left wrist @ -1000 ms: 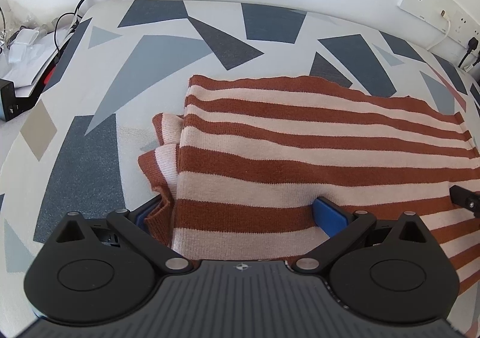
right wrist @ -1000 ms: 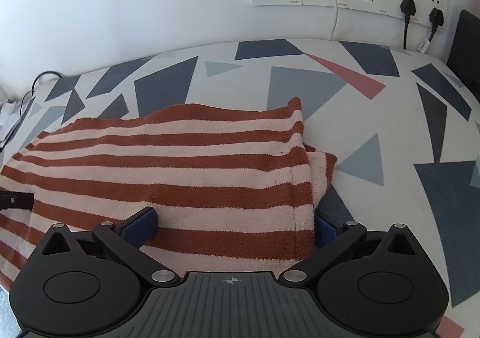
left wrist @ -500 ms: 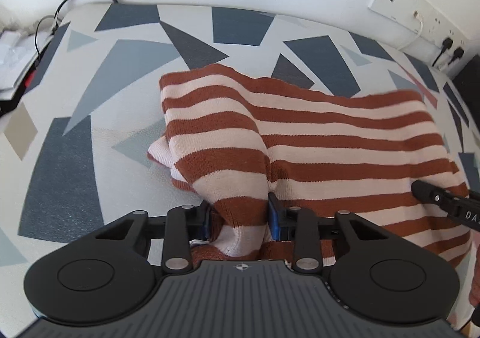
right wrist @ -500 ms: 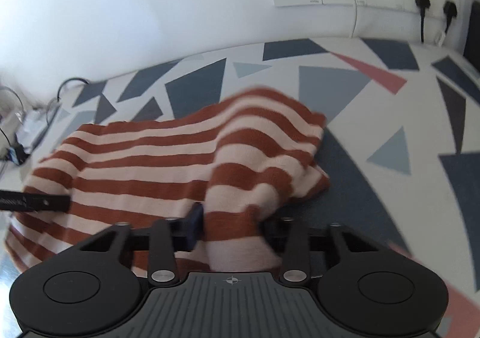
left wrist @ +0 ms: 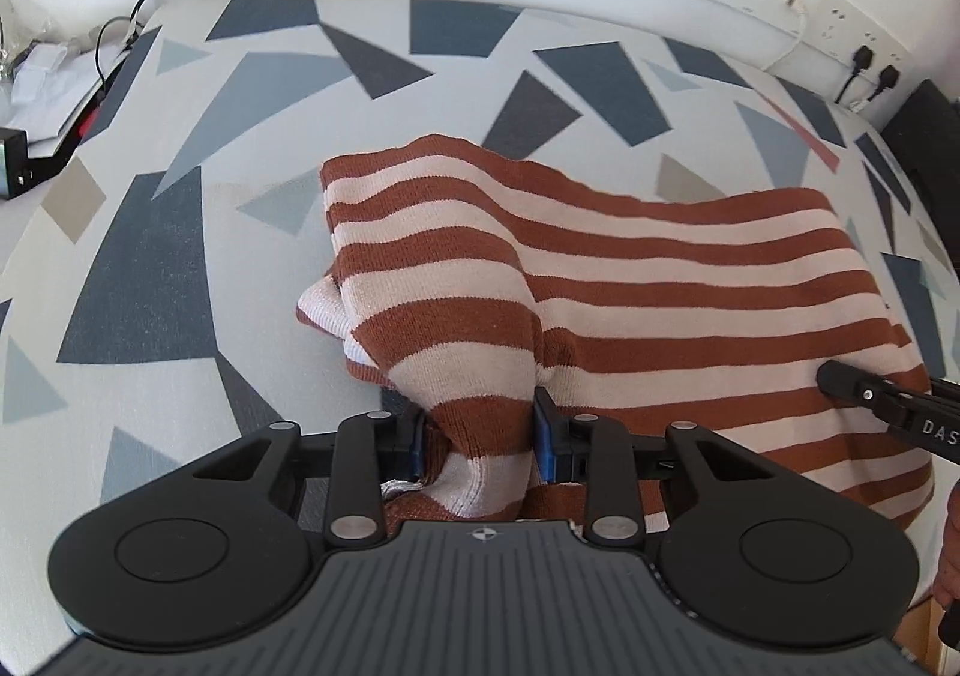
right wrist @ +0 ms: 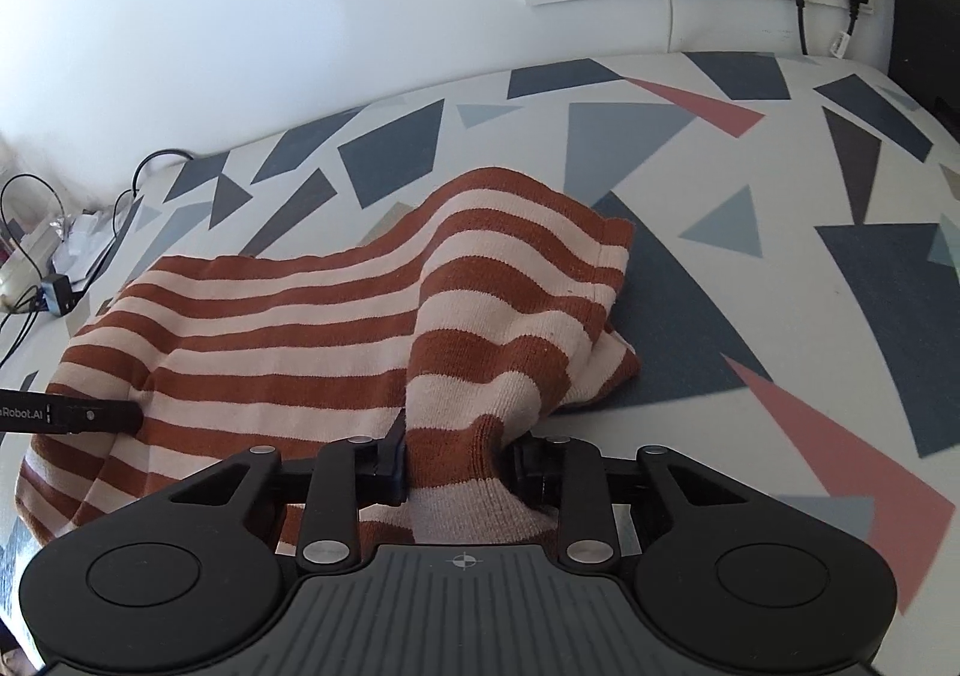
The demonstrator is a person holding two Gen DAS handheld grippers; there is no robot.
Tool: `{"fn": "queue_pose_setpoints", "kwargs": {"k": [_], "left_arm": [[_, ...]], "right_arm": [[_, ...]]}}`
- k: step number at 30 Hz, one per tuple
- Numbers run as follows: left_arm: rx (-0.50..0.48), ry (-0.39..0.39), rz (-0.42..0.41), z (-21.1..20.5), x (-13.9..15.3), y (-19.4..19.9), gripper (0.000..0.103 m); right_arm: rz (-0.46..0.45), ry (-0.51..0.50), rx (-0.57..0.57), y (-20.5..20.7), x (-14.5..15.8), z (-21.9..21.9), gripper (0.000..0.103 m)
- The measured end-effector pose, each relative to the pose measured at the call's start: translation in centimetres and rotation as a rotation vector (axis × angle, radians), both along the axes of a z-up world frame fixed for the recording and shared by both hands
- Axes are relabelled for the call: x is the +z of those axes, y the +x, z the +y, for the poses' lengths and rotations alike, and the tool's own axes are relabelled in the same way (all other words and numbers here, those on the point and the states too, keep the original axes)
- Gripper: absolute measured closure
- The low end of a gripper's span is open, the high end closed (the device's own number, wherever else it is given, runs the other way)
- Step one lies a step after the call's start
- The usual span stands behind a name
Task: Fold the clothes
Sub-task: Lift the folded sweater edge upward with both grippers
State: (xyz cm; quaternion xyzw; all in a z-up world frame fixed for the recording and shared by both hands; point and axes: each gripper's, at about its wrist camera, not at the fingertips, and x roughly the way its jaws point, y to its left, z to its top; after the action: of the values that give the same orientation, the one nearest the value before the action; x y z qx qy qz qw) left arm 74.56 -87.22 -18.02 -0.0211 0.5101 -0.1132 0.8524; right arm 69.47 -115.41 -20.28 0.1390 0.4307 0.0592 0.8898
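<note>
Both grippers, left and right, wide a second ago, now pinch the sweater's near edge; right jaws closing. Edge lifted, fold underway.

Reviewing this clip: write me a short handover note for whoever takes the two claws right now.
Left claw: shut on a bunched near corner of the striped sweater, lifted off the bed cover.
Right claw: jaws closing, pads pressing on the sweater's other near corner, also raised.
Sweater: far edge lies on the patterned cover; near edge hangs between the two claws.
Done: both near corners gripped and picked up.
Left: probably carry the near edge over toward the far edge, lay it down, release, then finish any further folds.
</note>
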Motion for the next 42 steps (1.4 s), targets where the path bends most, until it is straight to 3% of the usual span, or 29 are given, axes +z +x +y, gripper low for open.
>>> {"fn": "queue_pose_setpoints", "kwargs": {"k": [23, 32, 42], "left_arm": [[0.054, 0.027, 0.012, -6.3, 1.2, -12.1, 0.071], [0.023, 0.066, 0.043, -9.0, -0.3, -12.9, 0.071], [0.0, 0.06, 0.061, -8.6, -1.0, -11.1, 0.07]], "right_arm": [[-0.02, -0.022, 0.082, -11.2, 2.0, -5.4, 0.078], [0.018, 0.023, 0.014, -14.6, 0.8, -9.1, 0.078], [0.043, -0.01, -0.004, -13.0, 0.3, -8.7, 0.077]]}}
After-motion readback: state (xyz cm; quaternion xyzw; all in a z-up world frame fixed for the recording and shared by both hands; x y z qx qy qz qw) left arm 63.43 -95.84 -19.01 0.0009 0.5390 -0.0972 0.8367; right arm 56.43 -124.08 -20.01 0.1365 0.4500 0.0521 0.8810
